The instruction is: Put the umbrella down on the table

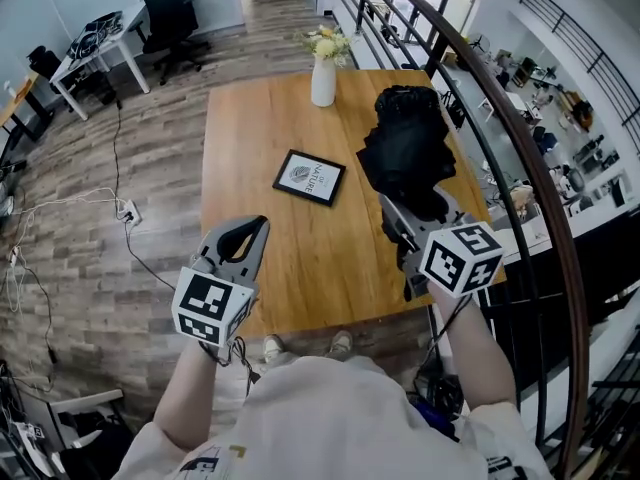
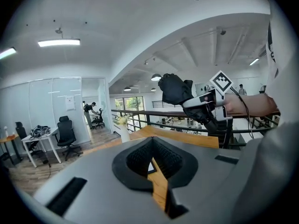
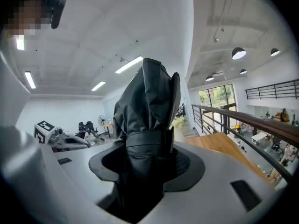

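My right gripper (image 1: 402, 211) is shut on a folded black umbrella (image 1: 405, 148), held above the right part of the wooden table (image 1: 300, 268). In the right gripper view the umbrella (image 3: 147, 94) rises out of the jaws, and a strap wraps its bundled fabric. My left gripper (image 1: 260, 226) hangs over the table's front left, its jaws together with nothing between them. From the left gripper view the jaws of the left gripper (image 2: 152, 143) meet at their tips, and the right gripper (image 2: 202, 104) shows with the umbrella (image 2: 175, 88) off to the right.
A framed picture (image 1: 309, 177) lies flat at mid-table. A white vase of flowers (image 1: 323, 78) stands near the far edge. A dark railing (image 1: 520, 158) runs along the table's right side. Desks and office chairs (image 1: 165, 13) stand at the far left.
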